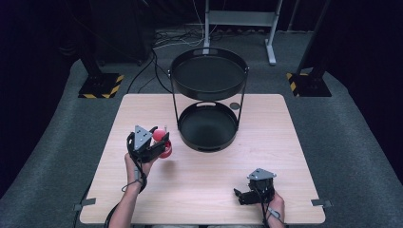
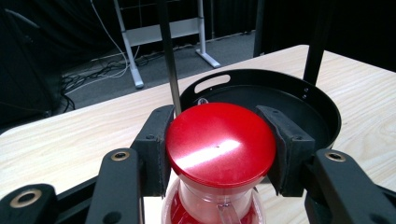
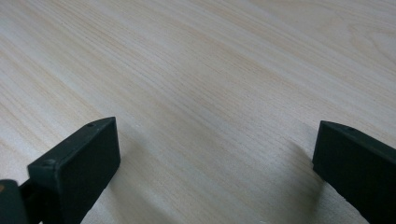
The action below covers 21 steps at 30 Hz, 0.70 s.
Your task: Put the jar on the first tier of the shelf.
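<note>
While right gripper point(image 3: 215, 154) wide open, empty: left gripper point(image 2: 219, 144) clamped around red-lidded jar point(image 2: 220, 144).

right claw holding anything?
No. In the right gripper view the right claw has its jaws wide apart over bare table.

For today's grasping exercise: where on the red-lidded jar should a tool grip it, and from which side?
Grip the jar at its round red lid, one pad on each opposite edge, coming level from the person's side. The left tool sits just so. The lid's rim is firm and even; the clear body has a handle.
</note>
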Available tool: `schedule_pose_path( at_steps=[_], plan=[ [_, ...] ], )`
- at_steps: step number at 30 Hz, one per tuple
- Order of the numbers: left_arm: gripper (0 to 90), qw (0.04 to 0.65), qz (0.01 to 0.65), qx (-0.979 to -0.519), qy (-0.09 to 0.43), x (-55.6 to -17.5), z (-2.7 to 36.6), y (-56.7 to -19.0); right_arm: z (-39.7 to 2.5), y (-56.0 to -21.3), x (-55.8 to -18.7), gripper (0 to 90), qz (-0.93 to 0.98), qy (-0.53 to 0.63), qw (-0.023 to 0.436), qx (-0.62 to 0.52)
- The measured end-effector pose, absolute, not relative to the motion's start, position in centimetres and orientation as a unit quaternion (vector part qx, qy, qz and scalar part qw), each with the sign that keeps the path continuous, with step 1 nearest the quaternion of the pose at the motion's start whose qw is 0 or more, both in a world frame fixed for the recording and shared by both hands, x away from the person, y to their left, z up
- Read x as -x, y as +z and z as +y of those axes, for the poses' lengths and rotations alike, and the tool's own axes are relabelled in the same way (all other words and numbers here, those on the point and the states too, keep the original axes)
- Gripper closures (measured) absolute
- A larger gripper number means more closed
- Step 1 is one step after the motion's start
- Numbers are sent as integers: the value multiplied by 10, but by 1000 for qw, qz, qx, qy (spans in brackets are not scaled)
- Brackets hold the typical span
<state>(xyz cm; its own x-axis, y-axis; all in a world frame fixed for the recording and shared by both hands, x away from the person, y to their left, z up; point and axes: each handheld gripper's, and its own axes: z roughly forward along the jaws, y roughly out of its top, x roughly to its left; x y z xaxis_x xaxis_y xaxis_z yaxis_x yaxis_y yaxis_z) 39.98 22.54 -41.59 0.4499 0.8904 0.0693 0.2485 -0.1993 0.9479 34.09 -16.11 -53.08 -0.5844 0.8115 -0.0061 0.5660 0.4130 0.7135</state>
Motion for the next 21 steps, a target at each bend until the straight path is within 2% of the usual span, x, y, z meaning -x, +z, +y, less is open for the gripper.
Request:
schedule_pose_path(
  at_steps=[21],
  plan=[
    [485, 490, 391, -706, 329, -410, 209, -405, -161, -531, -341, 0, 821, 343, 178, -420]
  ],
)
